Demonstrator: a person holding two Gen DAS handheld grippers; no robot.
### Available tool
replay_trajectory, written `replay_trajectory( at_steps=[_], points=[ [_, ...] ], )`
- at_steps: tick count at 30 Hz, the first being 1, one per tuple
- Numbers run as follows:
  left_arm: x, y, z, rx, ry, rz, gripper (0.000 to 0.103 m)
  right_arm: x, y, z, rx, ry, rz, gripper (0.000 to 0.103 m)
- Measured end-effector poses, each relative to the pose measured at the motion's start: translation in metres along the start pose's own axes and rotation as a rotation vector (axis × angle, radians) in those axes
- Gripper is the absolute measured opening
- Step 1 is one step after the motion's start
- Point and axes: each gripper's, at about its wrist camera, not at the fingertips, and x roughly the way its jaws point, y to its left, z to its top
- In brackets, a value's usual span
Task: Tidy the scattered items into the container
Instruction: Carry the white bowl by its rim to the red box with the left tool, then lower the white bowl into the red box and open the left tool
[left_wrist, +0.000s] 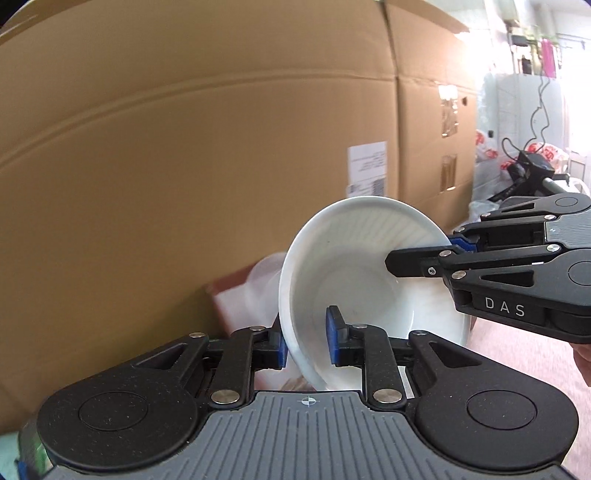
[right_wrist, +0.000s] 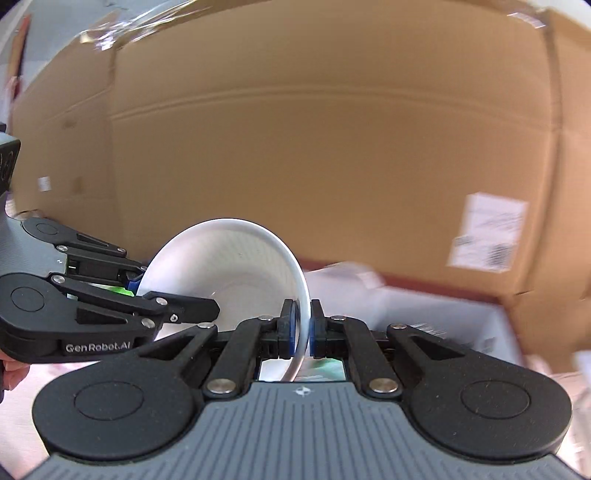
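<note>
White glossy ceramic bowl (left_wrist: 354, 280) is off the surface, tipped on edge with its hollow facing both cameras, in front of a large brown corrugated cardboard box (left_wrist: 184, 147). Fine ribbed lines run round its inner wall; nothing in it. Right gripper (right_wrist: 303, 326) is pressed tight on the rim wall, one blue pad (right_wrist: 291, 325) on each face. Left gripper (left_wrist: 304, 341) straddles the opposite rim with jaws slightly spread: visible gap at the inner pad, so not clamping. Below the bowl, a blurred white open-topped container (right_wrist: 436, 314); contents unreadable. White shipping label (right_wrist: 487, 232) on the cardboard.
</note>
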Motion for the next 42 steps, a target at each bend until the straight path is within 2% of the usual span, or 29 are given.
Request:
replay_trajectory(
  at_steps=[6,10,17,18,22,25,27,28,30,31,32,34,42],
  points=[
    [0.060,-0.039,0.028,0.012,0.008,-0.057,0.022,0.006,-0.065,-0.001,0.038,-0.019,-0.124,0.010],
    [0.092,-0.048,0.039,-0.028,0.008,-0.055,0.022,0.014,-0.095,-0.010,0.043,-0.027,-0.187,0.010],
    [0.124,-0.047,0.027,-0.057,0.062,-0.033,0.027,0.044,-0.120,-0.024,0.067,0.001,-0.192,0.010],
    [0.125,-0.047,0.024,-0.058,0.068,-0.033,0.035,0.048,-0.121,-0.026,0.070,0.007,-0.188,0.010],
    [0.131,-0.052,0.015,-0.034,0.079,-0.030,0.038,0.057,-0.121,-0.035,0.079,0.031,-0.183,0.012],
    [0.129,-0.053,0.015,-0.028,0.072,-0.023,0.049,0.059,-0.119,-0.036,0.074,0.027,-0.194,0.012],
    [0.119,-0.053,0.014,-0.021,0.050,-0.025,0.073,0.056,-0.117,-0.035,0.069,0.023,-0.198,0.012],
    [0.116,-0.054,0.015,-0.020,0.029,-0.038,0.079,0.054,-0.115,-0.035,0.067,0.010,-0.203,0.012],
    [0.106,-0.056,0.015,-0.001,-0.015,-0.021,0.101,0.047,-0.112,-0.033,0.056,-0.032,-0.228,0.047],
    [0.101,-0.059,0.014,0.015,-0.044,0.018,0.103,0.042,-0.110,-0.032,0.052,-0.067,-0.245,0.082],
    [0.096,-0.060,0.013,0.030,-0.073,0.048,0.103,0.035,-0.108,-0.031,0.056,-0.114,-0.263,0.091],
    [0.087,-0.060,0.012,0.038,-0.103,0.054,0.103,0.026,-0.106,-0.030,0.050,-0.168,-0.266,0.094],
    [0.049,-0.037,0.000,-0.060,-0.182,0.096,0.103,0.010,-0.099,-0.025,0.084,-0.234,-0.265,0.094]
  ],
)
